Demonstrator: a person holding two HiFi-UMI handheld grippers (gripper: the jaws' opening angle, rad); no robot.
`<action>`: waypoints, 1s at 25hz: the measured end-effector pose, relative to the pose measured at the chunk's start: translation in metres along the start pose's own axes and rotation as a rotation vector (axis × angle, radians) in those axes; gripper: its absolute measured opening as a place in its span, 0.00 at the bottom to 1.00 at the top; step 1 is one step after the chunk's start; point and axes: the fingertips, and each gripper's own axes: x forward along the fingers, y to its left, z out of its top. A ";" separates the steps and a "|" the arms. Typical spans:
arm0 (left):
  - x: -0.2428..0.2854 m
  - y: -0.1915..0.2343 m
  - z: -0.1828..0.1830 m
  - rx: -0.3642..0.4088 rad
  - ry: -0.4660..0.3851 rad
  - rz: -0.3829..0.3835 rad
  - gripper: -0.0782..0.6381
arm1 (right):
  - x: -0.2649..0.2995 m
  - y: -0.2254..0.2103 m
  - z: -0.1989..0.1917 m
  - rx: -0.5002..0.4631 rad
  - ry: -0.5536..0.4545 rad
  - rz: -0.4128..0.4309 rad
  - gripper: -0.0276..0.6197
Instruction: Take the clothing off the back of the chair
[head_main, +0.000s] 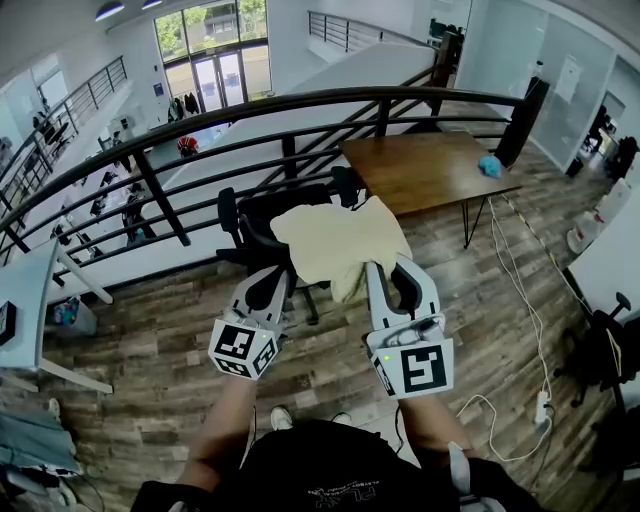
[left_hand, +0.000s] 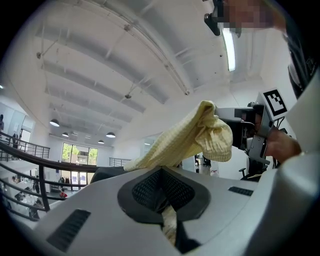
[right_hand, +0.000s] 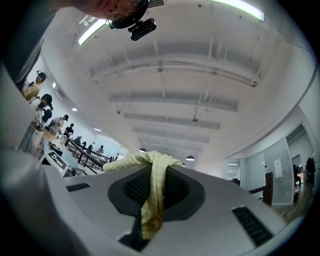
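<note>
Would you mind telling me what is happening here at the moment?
A person holds a gripper in each hand. The left gripper and the right gripper are both shut on a pale yellow cloth garment, each pinching one edge of it. The garment hangs spread between them above the black office chair. It looks lifted off the chair's back, though I cannot tell whether its far edge touches. A brown wooden table stands beyond the chair.
</note>
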 end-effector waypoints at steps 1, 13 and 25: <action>0.000 -0.002 -0.002 -0.003 0.001 0.002 0.13 | -0.003 0.001 -0.003 0.005 0.003 0.002 0.12; 0.004 -0.025 -0.009 0.005 0.010 0.022 0.13 | -0.042 0.000 -0.035 0.052 0.049 0.029 0.12; -0.023 -0.021 -0.025 -0.020 0.040 0.022 0.13 | -0.068 0.022 -0.052 0.013 0.127 0.028 0.12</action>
